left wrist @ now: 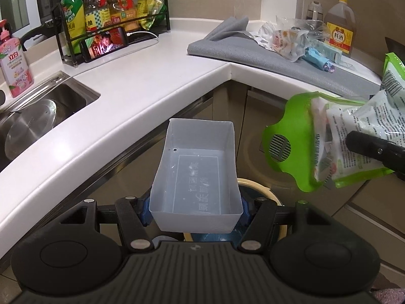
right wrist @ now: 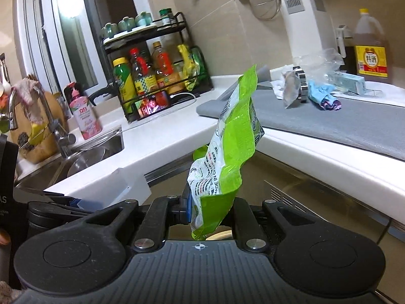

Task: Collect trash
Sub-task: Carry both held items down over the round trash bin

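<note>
Leftmost, the steel sink (left wrist: 50,101) — smooth, reflective, sunk into the white worktop (left wrist: 141,81), which is glossy with a rounded edge.

Left tool (left wrist: 196,209): clenched across the near end of a clear plastic tub (left wrist: 195,174) — rectangular, thin-walled, translucent, empty, held out below the worktop edge over a round bin (left wrist: 260,190) that is only partly visible.

Right tool (right wrist: 210,212): clamped hard on the bottom corner of a green wrapper (right wrist: 227,136) — crinkly printed film, limp, standing up from the jaws. In the left view this wrapper (left wrist: 354,136) hangs just right of the tub, apart from it.

Further right, on a grey mat (left wrist: 265,55) — soft, felted — more trash (left wrist: 291,40): crumpled clear film, foil pouches, a blue wad.

Handling advice: bring the wrapper well over the tub's mouth before letting go — light film drifts. Keep the tub level and steady; its walls are probably flexible.
</note>
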A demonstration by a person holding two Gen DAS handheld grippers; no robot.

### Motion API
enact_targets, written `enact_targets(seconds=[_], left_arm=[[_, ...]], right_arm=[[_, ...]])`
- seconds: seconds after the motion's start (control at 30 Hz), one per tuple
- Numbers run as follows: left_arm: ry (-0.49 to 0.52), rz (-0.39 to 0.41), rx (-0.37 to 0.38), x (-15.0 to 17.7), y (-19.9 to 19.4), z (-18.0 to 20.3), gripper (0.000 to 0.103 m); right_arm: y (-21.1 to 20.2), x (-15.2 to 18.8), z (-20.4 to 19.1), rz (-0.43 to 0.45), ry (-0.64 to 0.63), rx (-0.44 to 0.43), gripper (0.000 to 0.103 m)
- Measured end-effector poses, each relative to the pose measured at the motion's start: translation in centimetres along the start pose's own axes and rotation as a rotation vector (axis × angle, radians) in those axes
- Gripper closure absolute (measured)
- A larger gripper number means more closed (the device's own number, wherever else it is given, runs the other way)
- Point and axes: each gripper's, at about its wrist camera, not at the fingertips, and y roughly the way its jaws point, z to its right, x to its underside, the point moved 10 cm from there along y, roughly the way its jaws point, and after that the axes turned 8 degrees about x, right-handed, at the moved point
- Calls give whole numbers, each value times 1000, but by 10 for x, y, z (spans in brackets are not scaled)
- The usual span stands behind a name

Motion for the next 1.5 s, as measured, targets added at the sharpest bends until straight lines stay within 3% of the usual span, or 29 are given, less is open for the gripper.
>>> enact_targets(seconds=[1.5], left_arm=[[-17, -92, 24, 9, 38, -5, 36]], right_arm=[[44, 27, 2, -155, -41, 39, 90]])
